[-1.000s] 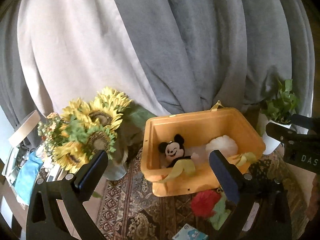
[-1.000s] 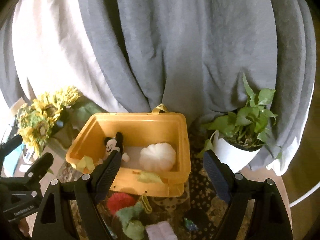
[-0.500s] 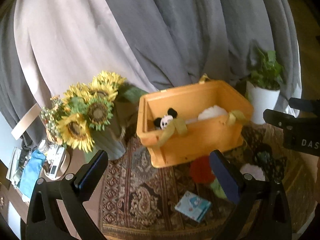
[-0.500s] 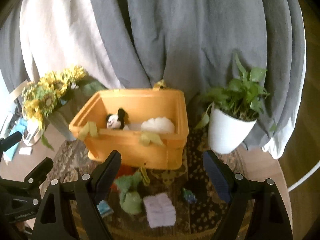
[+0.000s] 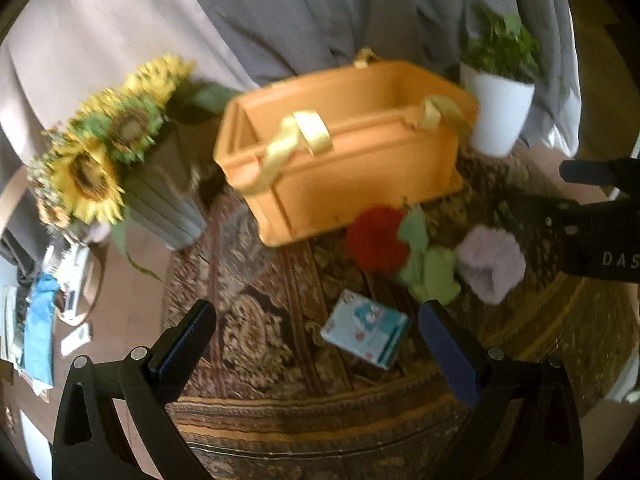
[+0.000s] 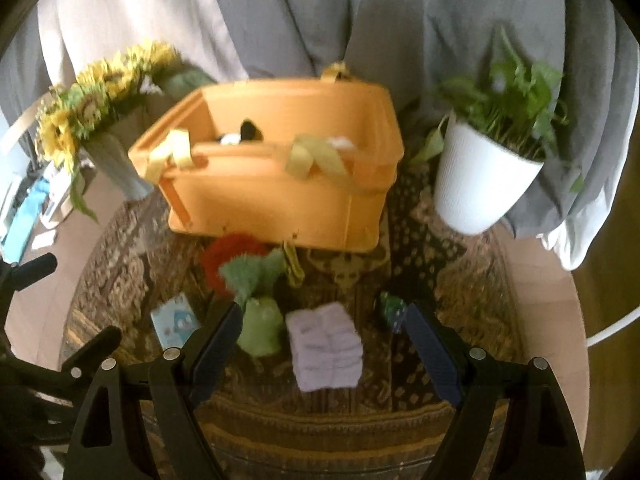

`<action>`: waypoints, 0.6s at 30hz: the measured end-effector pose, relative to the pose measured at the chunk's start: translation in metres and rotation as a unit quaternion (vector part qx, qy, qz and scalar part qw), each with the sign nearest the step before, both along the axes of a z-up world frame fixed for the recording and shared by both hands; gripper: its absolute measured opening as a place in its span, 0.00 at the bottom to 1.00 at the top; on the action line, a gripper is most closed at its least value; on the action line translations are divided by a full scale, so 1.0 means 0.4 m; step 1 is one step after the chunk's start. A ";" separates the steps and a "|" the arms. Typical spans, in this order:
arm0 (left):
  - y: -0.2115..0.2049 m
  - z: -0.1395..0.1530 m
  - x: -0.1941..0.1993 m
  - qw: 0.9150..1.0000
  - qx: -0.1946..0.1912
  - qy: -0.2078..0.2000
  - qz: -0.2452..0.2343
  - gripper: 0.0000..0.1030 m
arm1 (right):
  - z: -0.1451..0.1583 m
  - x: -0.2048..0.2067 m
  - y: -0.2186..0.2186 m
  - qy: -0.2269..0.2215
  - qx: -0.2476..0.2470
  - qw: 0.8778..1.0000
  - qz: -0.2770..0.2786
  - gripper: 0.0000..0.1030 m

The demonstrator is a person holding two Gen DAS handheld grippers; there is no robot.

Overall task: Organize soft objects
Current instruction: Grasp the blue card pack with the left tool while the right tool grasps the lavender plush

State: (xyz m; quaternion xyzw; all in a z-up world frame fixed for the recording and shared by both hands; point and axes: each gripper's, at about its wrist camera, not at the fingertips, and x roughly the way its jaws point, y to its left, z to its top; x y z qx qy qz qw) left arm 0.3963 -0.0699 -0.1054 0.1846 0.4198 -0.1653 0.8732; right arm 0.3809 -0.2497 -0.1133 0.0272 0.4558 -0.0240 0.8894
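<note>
An orange bin (image 5: 352,152) (image 6: 276,196) with yellow strap handles stands on a patterned rug. A Mickey plush (image 6: 246,132) and a white soft item (image 6: 340,142) peek over its rim. In front of it lie a red fluffy item (image 5: 376,240) (image 6: 224,258), a green plush (image 5: 430,268) (image 6: 258,304) and a folded lilac towel (image 5: 490,262) (image 6: 324,346). My left gripper (image 5: 316,344) is open and empty above the rug, near a small blue-and-white packet (image 5: 366,334). My right gripper (image 6: 324,348) is open and empty, with the lilac towel between its fingers' line of sight.
A sunflower bunch in a grey pot (image 5: 120,160) stands left of the bin. A white potted plant (image 6: 484,176) stands right of it. Grey and white curtains hang behind. A small dark green item (image 6: 392,308) lies on the rug. Clutter (image 5: 44,312) lies at far left.
Both grippers have pulled back and tilted down, so the bin sits farther away and the soft items on the rug come into full view. Both stay open and empty.
</note>
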 end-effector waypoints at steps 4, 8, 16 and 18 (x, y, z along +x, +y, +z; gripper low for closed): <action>-0.013 -0.050 0.009 0.999 0.012 0.039 -0.028 1.00 | -0.048 0.010 0.002 0.032 -0.001 0.999 0.003 0.82; -0.029 -0.101 0.031 0.995 0.032 0.073 -0.053 1.00 | -0.105 0.027 0.001 0.070 0.010 0.998 0.001 0.82; -0.061 -0.189 0.076 0.987 0.062 0.120 -0.091 1.00 | -0.196 0.050 -0.006 0.122 0.011 0.992 -0.007 0.82; -0.066 -0.205 0.087 0.985 0.070 0.126 -0.094 1.00 | -0.212 0.054 -0.011 0.129 0.014 0.991 -0.011 0.82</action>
